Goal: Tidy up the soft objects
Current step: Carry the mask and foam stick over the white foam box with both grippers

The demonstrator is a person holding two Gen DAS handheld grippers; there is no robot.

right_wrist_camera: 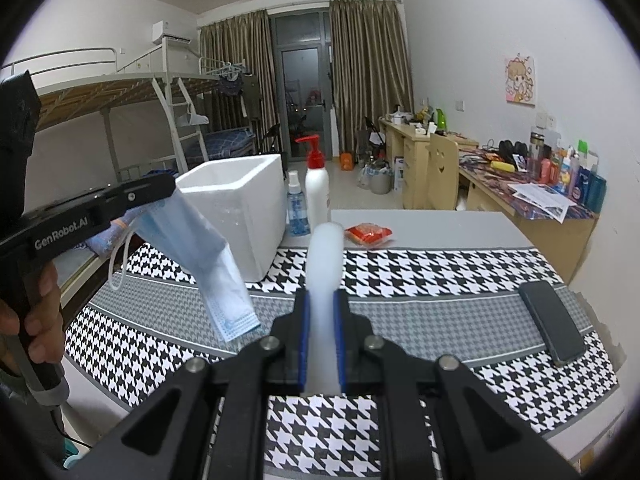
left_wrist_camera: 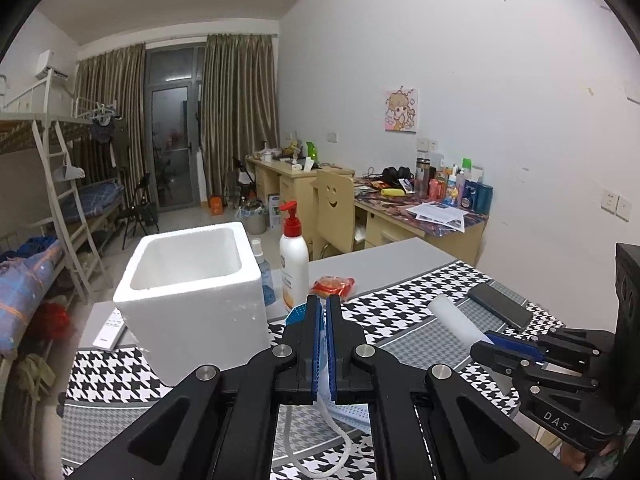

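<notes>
My left gripper (left_wrist_camera: 324, 304) is shut on a light blue face mask (left_wrist_camera: 324, 376). In the right wrist view the mask (right_wrist_camera: 204, 256) hangs from the left gripper (right_wrist_camera: 170, 192) above the table, just left of the white foam box (right_wrist_camera: 240, 208). My right gripper (right_wrist_camera: 322, 300) is shut on a white foam cylinder (right_wrist_camera: 325, 264) that sticks out forward between its fingers. In the left wrist view the cylinder (left_wrist_camera: 456, 320) and right gripper (left_wrist_camera: 480, 346) are at the right. The open foam box (left_wrist_camera: 192, 288) stands ahead and left of my left gripper.
A houndstooth cloth (right_wrist_camera: 420, 272) covers the table. A red-pump lotion bottle (right_wrist_camera: 317, 188) and a small blue spray bottle (right_wrist_camera: 298, 212) stand beside the box. A red snack packet (right_wrist_camera: 368, 234) lies behind the cloth. A black phone (right_wrist_camera: 552, 322) lies at the right.
</notes>
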